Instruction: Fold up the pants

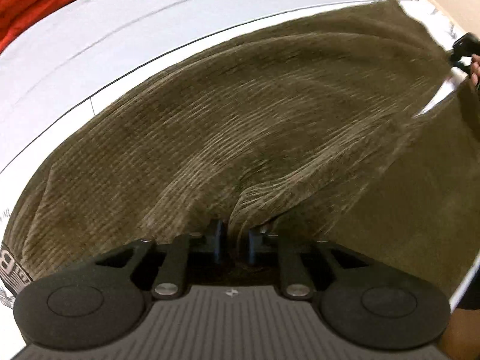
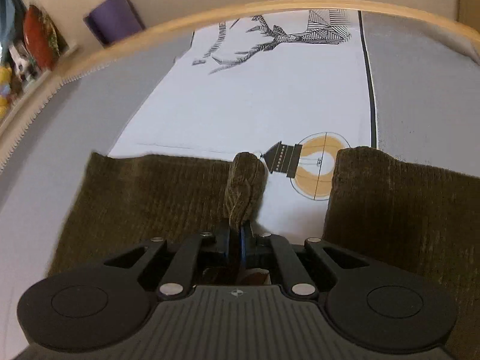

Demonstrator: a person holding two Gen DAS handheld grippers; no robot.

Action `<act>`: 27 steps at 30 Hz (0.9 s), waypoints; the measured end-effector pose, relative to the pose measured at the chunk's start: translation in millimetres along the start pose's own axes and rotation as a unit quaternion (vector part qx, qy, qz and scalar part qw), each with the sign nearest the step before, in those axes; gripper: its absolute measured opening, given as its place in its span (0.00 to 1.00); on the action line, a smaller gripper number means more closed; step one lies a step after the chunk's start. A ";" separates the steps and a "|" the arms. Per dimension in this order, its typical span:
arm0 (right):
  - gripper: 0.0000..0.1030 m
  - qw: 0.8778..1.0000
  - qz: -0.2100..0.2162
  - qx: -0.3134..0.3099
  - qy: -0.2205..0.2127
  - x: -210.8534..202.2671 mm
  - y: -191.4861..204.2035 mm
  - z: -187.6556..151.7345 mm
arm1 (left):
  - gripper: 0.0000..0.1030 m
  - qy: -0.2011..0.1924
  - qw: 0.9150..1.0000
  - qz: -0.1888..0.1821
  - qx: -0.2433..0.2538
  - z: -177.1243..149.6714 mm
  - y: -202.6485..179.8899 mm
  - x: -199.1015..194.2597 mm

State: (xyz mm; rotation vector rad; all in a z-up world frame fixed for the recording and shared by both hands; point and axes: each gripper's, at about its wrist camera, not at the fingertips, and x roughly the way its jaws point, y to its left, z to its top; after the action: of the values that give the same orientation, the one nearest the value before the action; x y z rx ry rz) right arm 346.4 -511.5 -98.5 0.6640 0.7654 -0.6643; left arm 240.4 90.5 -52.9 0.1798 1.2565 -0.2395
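Both grippers clamped the olive corduroy pants [image 1: 240,114] — left gripper [image 1: 234,241] and right gripper [image 2: 236,234] each pinched a fold at six o'clock.

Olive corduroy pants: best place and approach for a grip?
Take the pants at an edge, from above, pinching up a ridge of cloth: they lie flat, so only bunched fabric fits between jaws. Both the right gripper and left gripper already clamp such folds.
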 end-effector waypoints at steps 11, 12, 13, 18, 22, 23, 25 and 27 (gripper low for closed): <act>0.15 0.992 0.087 -0.021 -0.089 -112.5 12.9 18.1 | 0.13 -0.067 0.981 -0.051 -0.176 -34.7 92.6 -21.6; 0.17 0.989 0.107 -0.030 -0.096 -129.1 17.7 14.8 | 0.13 -0.034 0.984 -0.027 -0.172 -41.1 94.2 -5.6; 0.19 0.985 0.133 -0.041 -0.099 -149.4 25.0 9.8 | 0.11 0.003 0.986 -0.005 -0.164 -50.5 94.8 9.6; 0.34 0.953 0.268 -0.122 -0.073 -247.8 55.9 -42.1 | 0.17 -0.047 0.974 -0.016 -0.219 -59.8 126.7 -22.5; 0.37 0.919 0.340 -0.199 -0.009 -299.0 71.7 -106.7 | 0.31 -0.105 0.953 0.015 -0.284 -70.4 184.5 -62.2; 0.37 0.911 0.356 -0.208 0.009 -303.0 72.3 -122.5 | 0.35 -0.114 0.947 0.025 -0.298 -76.6 200.1 -69.2; 0.37 0.895 0.375 -0.240 0.033 -303.3 76.2 -156.0 | 0.43 -0.120 0.931 0.052 -0.341 -92.7 240.2 -76.5; 0.37 0.881 0.360 -0.304 0.039 -298.1 87.8 -184.9 | 0.47 -0.117 0.908 0.061 -0.398 -112.2 275.5 -73.5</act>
State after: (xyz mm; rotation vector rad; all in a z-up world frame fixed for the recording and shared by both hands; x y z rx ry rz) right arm 175.0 -235.5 60.3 0.3423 0.6817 0.2931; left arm 192.5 390.9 -15.5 -0.4650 1.0116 0.3608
